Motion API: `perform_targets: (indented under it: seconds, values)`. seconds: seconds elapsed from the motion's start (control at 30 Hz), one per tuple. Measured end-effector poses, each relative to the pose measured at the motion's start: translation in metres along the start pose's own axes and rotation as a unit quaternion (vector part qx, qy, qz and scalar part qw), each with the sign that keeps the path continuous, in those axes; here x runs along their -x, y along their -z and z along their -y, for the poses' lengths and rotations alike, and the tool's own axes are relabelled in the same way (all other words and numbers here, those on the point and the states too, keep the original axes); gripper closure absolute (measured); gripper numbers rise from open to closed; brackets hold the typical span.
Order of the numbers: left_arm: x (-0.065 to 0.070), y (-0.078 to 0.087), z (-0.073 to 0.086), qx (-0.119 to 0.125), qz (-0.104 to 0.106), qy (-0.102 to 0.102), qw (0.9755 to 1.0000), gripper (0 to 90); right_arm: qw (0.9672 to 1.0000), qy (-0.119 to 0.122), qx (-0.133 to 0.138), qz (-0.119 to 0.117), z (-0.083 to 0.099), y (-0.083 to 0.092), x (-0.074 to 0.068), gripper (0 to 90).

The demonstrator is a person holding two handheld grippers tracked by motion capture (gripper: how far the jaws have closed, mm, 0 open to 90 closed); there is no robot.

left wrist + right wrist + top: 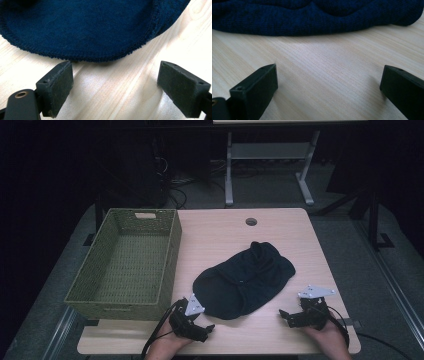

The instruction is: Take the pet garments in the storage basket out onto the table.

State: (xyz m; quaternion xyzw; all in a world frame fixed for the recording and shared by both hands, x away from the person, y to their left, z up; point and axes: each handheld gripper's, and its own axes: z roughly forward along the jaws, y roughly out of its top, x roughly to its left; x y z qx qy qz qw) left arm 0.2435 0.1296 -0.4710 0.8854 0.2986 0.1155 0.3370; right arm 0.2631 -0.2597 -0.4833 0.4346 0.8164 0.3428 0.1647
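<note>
Jaws of the left gripper (pixel 115 82) stand apart just short of the navy beanie's (pixel 244 279) stitched hem; the right gripper (pixel 329 87) gapes too, farther off. High view adds a wicker basket (pixel 170 257) at left.

low over a pale, fine-grained wooden tabletop (pixel 329 75), with the right gripper (pixel 328 82) spread wide: two black, blocky jaws rising from the bottom corners, bare wood between them and nothing gripped. ahead, across the top edge, a rumpled dark navy knitted cloth (pixel 312 17), lying flat on the wood with soft folds and a rounded end at the upper right, well apart from both jaws.
</note>
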Motion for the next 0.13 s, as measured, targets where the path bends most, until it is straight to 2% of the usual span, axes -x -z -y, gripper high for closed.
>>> perform_targets:
  seconds: [0.13]
  values:
    - [0.0001, 0.0000, -0.0001, -0.001, 0.000, 0.000, 1.0000, 12.6, 1.0000, 0.000, 0.000, 0.000, 0.0000, 0.0000, 0.0000, 1.1]
